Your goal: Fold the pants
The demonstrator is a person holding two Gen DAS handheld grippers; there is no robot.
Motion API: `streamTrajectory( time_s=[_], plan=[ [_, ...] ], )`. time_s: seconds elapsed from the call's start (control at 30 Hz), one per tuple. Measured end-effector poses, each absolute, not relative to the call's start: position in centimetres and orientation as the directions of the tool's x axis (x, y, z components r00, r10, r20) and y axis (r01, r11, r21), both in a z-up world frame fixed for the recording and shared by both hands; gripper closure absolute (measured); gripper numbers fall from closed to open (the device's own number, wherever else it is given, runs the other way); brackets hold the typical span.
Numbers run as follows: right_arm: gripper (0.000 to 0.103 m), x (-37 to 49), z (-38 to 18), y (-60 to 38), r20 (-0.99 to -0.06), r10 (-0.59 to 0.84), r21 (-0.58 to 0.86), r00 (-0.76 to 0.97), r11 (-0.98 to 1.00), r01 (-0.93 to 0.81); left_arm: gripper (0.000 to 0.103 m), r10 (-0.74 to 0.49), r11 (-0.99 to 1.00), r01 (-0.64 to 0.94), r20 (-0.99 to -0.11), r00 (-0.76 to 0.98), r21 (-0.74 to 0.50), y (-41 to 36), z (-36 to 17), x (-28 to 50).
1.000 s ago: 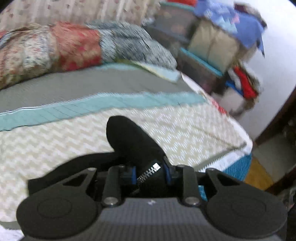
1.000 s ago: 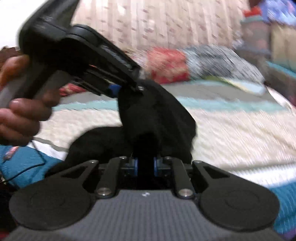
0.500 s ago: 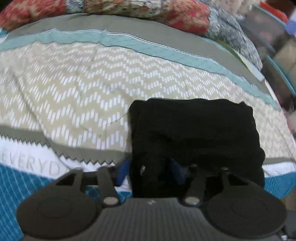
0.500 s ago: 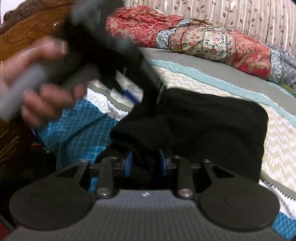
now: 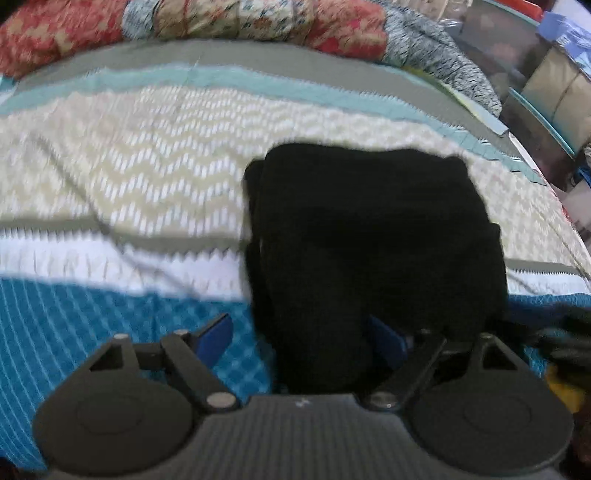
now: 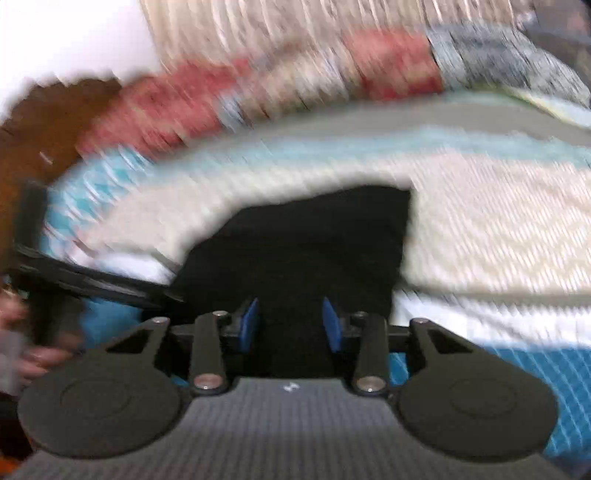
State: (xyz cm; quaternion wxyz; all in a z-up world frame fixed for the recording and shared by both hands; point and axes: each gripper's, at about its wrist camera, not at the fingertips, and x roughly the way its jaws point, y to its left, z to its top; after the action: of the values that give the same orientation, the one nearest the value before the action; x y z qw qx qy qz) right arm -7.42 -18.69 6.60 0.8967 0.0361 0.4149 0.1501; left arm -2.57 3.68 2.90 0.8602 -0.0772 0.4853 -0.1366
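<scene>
A bed spread (image 5: 147, 177) in cream chevron, grey, teal and bright blue bands fills both wrist views, and it serves as the folding surface: the black pants (image 5: 369, 236) lie on it near its front edge as a squarish, flat bundle, apparently already doubled over more than once. Along the far side of the bed runs a rolled patchwork quilt (image 5: 229, 22) in red and floral prints, well apart from the work. At the upper right of the left wrist view stands a stack of storage boxes (image 5: 546, 81); what they hold cannot be made out through the blur. The left gripper (image 5: 310, 336) sits at the near left corner of the bundle with its jaws opening, one blue pad (image 5: 214, 338) clear over the blue sheet and the other (image 5: 386, 338) beside the cloth, so the fabric lies between them but is not squeezed, which reads as a release after laying the fold down. The right gripper (image 6: 290, 325) is at the near edge of the pants too, its jaws part spread with black cloth between the blue pads (image 6: 249, 325); through the motion blur they do not appear to press it. At the left edge of that view a hand (image 6: 22, 354) grips the other tool's handle.
</scene>
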Motion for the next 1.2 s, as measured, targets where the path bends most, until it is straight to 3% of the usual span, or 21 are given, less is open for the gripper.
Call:
streamTrajectory(
  time_s=[0.03, 0.27, 0.47, 0.63, 0.83, 0.97, 1.0, 1.07, 1.2],
  plan=[
    [0.062, -7.2, 4.8, -18.6, -0.777, 0.262, 0.168, 0.573, 0.963, -0.212, 0.017, -0.328, 0.944, 0.158, -0.811, 0.484, -0.288, 4.1, 2.5, -2.7],
    [0.061, -9.3, 7.1, -19.1, -0.733, 0.283, 0.207, 0.619, 0.959, -0.194, 0.016, -0.343, 0.939, 0.172, -0.787, 0.513, -0.297, 5.2, 3.6, -4.0],
    [0.061, -9.3, 9.6, -21.0, -0.663, 0.290, 0.213, 0.690, 0.957, -0.198, 0.014, -0.384, 0.919, 0.156, -0.728, 0.568, -0.363, 7.9, 6.0, -5.1],
    [0.061, -7.6, 10.8, -22.0, -0.607, 0.335, 0.300, 0.721, 0.936, -0.182, 0.014, -0.425, 0.886, 0.110, -0.693, 0.582, -0.450, 9.6, 7.1, -3.6],
    [0.061, -5.4, 11.1, -20.9, -0.575, 0.396, 0.378, 0.716, 0.905, -0.197, 0.014, -0.435, 0.892, 0.160, -0.706, 0.559, -0.423, 6.9, 6.9, -1.9],
    [0.061, -4.2, 8.2, -19.7, -0.644, 0.404, 0.394, 0.649, 0.903, -0.172, 0.014, -0.348, 0.937, 0.168, -0.789, 0.506, -0.306, 4.5, 4.2, -1.9],
    [0.060, -4.0, 7.1, -19.6, -0.675, 0.390, 0.380, 0.627, 0.912, -0.158, 0.011, -0.316, 0.949, 0.179, -0.806, 0.501, -0.260, 3.9, 3.2, -2.1],
    [0.045, -4.0, 4.9, -19.8, -0.706, 0.377, 0.383, 0.599, 0.915, -0.125, 0.004, -0.300, 0.954, 0.168, -0.811, 0.502, -0.249, 3.9, 2.0, -2.6],
    [0.042, -4.0, 3.8, -21.8, -0.680, 0.442, 0.507, 0.585, 0.860, -0.061, 0.000, -0.304, 0.952, 0.130, -0.816, 0.491, -0.276, 4.5, 1.9, -2.3]
  ],
)
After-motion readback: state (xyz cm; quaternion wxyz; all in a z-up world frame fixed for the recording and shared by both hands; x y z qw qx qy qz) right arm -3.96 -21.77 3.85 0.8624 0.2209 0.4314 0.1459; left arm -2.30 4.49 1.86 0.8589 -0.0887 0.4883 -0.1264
